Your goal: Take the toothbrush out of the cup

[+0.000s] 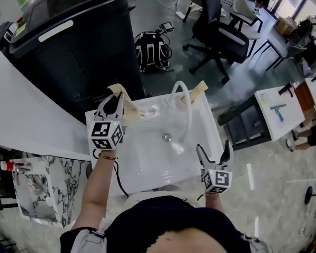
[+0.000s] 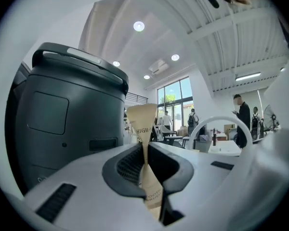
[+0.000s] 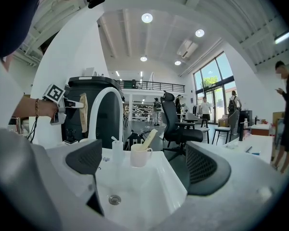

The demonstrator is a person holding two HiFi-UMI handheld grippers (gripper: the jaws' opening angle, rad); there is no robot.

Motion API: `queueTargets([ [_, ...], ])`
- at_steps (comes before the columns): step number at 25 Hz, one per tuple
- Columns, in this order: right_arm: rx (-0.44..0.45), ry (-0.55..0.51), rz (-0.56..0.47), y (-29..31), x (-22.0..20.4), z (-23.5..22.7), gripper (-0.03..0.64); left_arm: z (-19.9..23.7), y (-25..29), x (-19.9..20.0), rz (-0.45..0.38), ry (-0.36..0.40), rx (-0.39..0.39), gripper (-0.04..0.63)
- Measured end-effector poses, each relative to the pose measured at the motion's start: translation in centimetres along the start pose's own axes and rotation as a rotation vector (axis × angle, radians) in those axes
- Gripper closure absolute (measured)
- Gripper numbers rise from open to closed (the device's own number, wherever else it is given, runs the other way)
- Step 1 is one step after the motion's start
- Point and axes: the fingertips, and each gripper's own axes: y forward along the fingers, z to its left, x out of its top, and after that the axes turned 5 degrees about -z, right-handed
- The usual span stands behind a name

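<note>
My left gripper point(image 1: 115, 101) is raised over the sink's back left corner and is shut on a tan paper-wrapped toothbrush point(image 1: 125, 103). In the left gripper view that toothbrush point(image 2: 143, 121) stands upright, pinched between the jaws of the left gripper point(image 2: 145, 163). The right gripper view shows it point(image 3: 83, 112) hanging well above the basin. A white cup point(image 3: 138, 155) stands at the sink's back rim with another tan toothbrush point(image 3: 149, 139) leaning in it. My right gripper point(image 1: 213, 151) stays open and empty at the sink's front right corner.
The white sink point(image 1: 147, 162) has a curved white faucet point(image 1: 185, 109) and a drain point(image 1: 167, 137). A small clear bottle point(image 3: 116, 150) stands beside the cup. A tall black bin point(image 1: 68, 36) rises behind the sink, with an office chair point(image 1: 216, 25) and a backpack point(image 1: 151, 49) beyond.
</note>
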Motion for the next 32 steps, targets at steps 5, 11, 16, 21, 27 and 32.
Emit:
queueTargets([
  [5,0.017,0.002,0.000,-0.1,0.1,0.8,0.083,-1.4,-3.0,3.2,-0.057,0.017,-0.009,0.571],
  [11,0.031,0.008,-0.009,-0.1,0.4,1.3,0.083,-3.4,-6.3,6.5,-0.105,-0.004,-0.032,0.571],
  [16,0.044,0.013,-0.019,-0.3,0.6,1.8,0.083,-4.4,-8.8,7.8,-0.117,-0.004,-0.039,0.570],
  [21,0.049,0.017,-0.022,-0.5,0.7,2.0,0.083,-6.1,-10.9,8.5,-0.111,0.002,-0.047,0.570],
  [27,0.048,0.015,-0.029,-0.6,0.8,1.6,0.083,-7.7,-13.6,7.2,-0.091,0.003,-0.039,0.571],
  [32,0.048,0.045,-0.056,-0.4,1.2,1.3,0.083,-8.9,-15.7,5.7,-0.070,0.006,-0.025,0.570],
])
